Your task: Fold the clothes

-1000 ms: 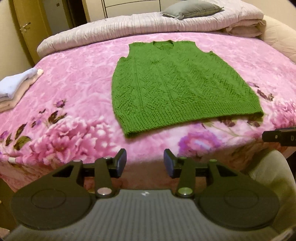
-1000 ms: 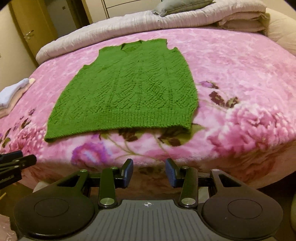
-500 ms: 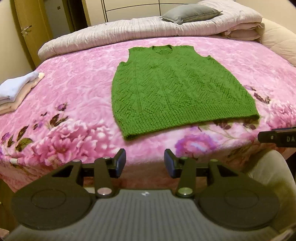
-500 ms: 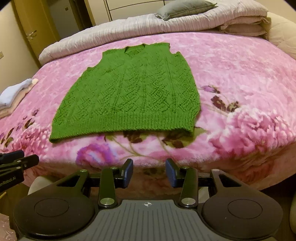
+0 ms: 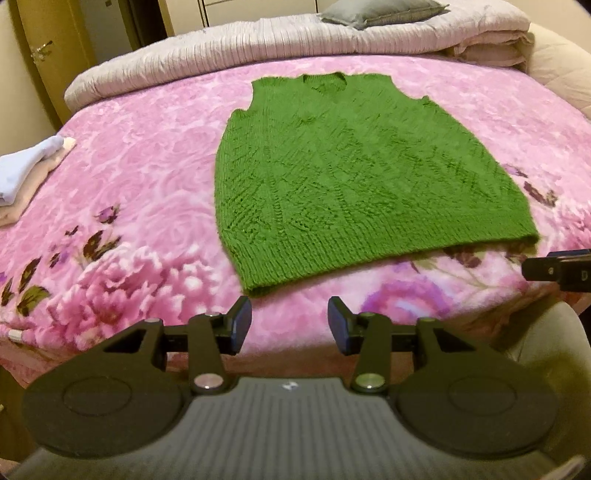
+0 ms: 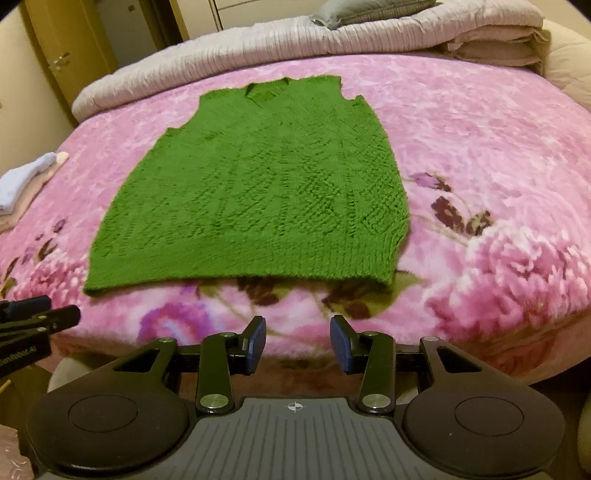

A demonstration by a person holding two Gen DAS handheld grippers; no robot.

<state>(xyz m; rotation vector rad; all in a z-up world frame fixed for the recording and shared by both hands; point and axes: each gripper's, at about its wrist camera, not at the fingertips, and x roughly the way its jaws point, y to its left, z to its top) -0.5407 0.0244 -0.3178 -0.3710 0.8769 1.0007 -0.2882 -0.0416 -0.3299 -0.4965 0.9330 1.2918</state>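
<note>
A green knitted sleeveless vest (image 5: pixel 354 177) lies spread flat on the pink floral blanket (image 5: pixel 140 158), neckline toward 12 o'clock and ribbed hem toward 6; the left gripper (image 5: pixel 290 325) hovers near the hem's 7 o'clock corner, fingers spread wide and empty; the right gripper (image 6: pixel 297 343) hangs near the hem toward its 5 o'clock corner, likewise wide and holding nothing; folded pale clothes (image 5: pixel 26 177) sit at 9 o'clock; a grey pillow (image 5: pixel 380 11) rests at 12.
</note>
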